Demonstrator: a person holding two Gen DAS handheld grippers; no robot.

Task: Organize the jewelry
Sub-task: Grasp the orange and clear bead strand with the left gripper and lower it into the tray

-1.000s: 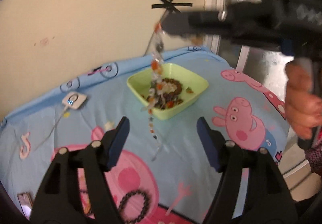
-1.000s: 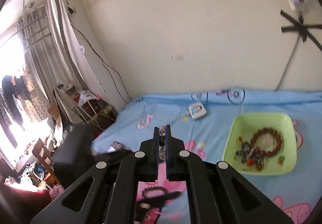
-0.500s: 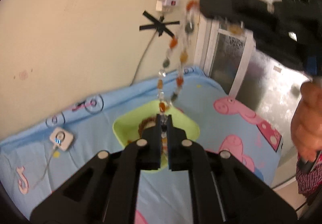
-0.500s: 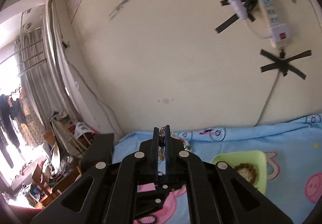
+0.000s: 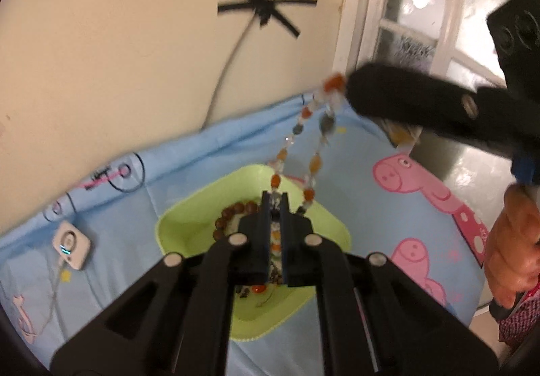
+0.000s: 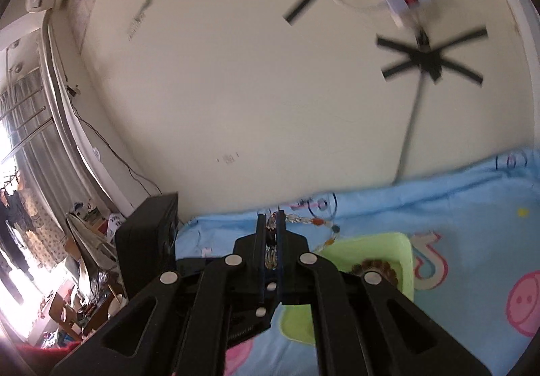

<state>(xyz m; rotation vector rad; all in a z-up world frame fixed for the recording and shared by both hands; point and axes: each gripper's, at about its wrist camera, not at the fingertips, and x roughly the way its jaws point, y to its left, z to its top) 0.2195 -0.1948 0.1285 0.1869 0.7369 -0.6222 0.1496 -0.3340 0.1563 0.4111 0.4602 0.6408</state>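
Necklace (image 5: 305, 136) strung in the air between both tongs: left tongs (image 5: 275, 204) clamped on its lower end, right tongs (image 5: 351, 89) clamped on its upper end. Looks like two-point hold to keep strands untangled over green tray (image 5: 175, 234). Tray sits on the bed (image 5: 354, 180) near the wall-side edge, brown bracelet (image 5: 233, 212) already in it. Free sheet all round tray; wall close behind.

Lime-green bowl (image 5: 175, 231), orange-and-clear bead necklace (image 5: 297, 129) — pink-pig blue sheet (image 5: 388, 207)
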